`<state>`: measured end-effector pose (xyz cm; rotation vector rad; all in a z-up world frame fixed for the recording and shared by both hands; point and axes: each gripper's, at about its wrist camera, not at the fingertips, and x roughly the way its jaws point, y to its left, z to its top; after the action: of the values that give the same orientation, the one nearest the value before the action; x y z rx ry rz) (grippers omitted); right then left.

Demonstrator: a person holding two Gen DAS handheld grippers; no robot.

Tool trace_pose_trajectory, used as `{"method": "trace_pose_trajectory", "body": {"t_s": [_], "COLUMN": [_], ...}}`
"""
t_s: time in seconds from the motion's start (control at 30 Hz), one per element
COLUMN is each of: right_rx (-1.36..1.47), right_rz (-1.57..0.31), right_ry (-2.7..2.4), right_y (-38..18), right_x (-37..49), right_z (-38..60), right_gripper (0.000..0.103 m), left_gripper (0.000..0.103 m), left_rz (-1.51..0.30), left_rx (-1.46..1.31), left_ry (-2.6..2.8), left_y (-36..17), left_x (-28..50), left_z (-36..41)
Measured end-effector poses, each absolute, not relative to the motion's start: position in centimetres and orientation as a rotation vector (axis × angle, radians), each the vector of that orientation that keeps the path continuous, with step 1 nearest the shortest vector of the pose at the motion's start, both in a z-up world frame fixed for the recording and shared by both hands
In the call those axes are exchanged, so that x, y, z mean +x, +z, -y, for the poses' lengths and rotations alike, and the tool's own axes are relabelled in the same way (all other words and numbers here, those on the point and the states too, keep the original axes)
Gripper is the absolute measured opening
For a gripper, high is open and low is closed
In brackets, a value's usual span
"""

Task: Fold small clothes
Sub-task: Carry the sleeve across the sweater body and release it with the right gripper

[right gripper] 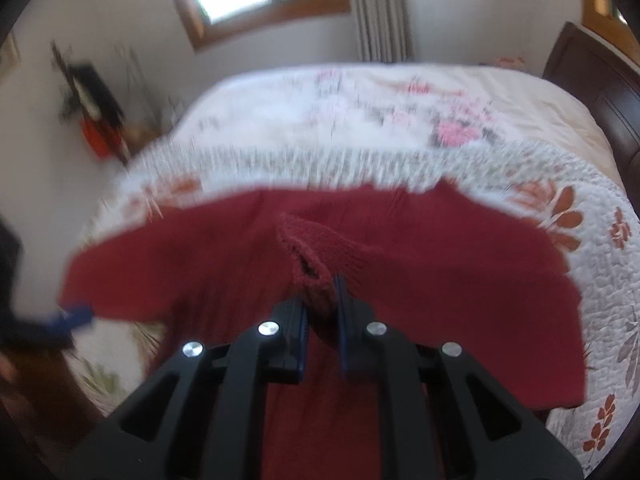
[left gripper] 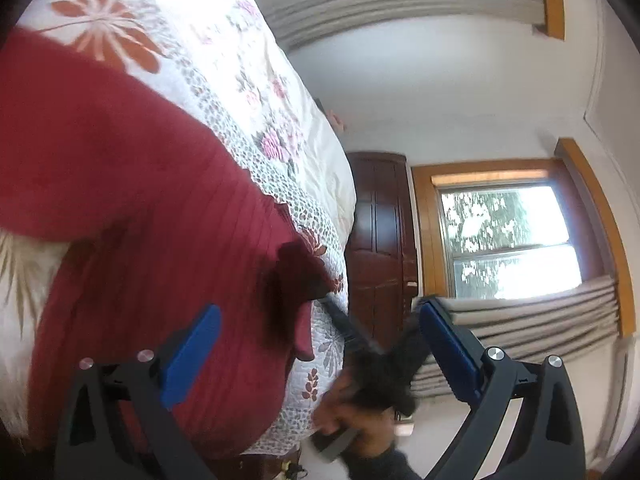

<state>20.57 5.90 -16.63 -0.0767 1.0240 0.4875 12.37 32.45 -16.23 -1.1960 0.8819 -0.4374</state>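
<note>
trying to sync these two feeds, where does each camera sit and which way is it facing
Left wrist: sits on the left gripper, rolled sideways, looking along the floral quilted bedspread toward a window; its jaws stand wide open, and a hand holding the right gripper shows.
Right wrist: sits on the right gripper, looking across the bed toward a window; its jaws are shut on a cuff of the dark red ribbed knit garment.
Shared: the bedspread, the garment and the grey curtains.

The left wrist camera is rolled sideways, close over the red sweater (left gripper: 132, 216), facing along the bed (left gripper: 256, 92) toward a window (left gripper: 508, 240). The right wrist camera looks level across the same sweater (right gripper: 440, 260) and bed (right gripper: 320, 120), blurred.
</note>
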Motion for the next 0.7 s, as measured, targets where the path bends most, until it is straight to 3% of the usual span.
{"method": "trace_pose_trajectory", "body": {"t_s": [0.13, 0.47, 0.7], "right_rx": [-0.166, -0.104, 0.054], "right_rz": [-1.089, -1.090, -1.172], "right_ry": [0.456, 0.485, 0.373], "right_y": [-21.3, -18.2, -18.5], "right_x": [19.7, 14.3, 8.6], "right_z": [-8.2, -4.0, 2.5], "right_gripper": [0.012, 0.045, 0.045], "left_gripper": [0.099, 0.099, 0.099], "left_rz": [-1.017, -1.246, -1.365], "left_rx": [-1.239, -1.192, -1.109], "left_ry": [-0.520, -0.577, -0.551], "left_y": [-19.3, -25.0, -27.0], "left_x": [16.8, 21.1, 22.3], "left_z": [-32.0, -28.9, -26.1]}}
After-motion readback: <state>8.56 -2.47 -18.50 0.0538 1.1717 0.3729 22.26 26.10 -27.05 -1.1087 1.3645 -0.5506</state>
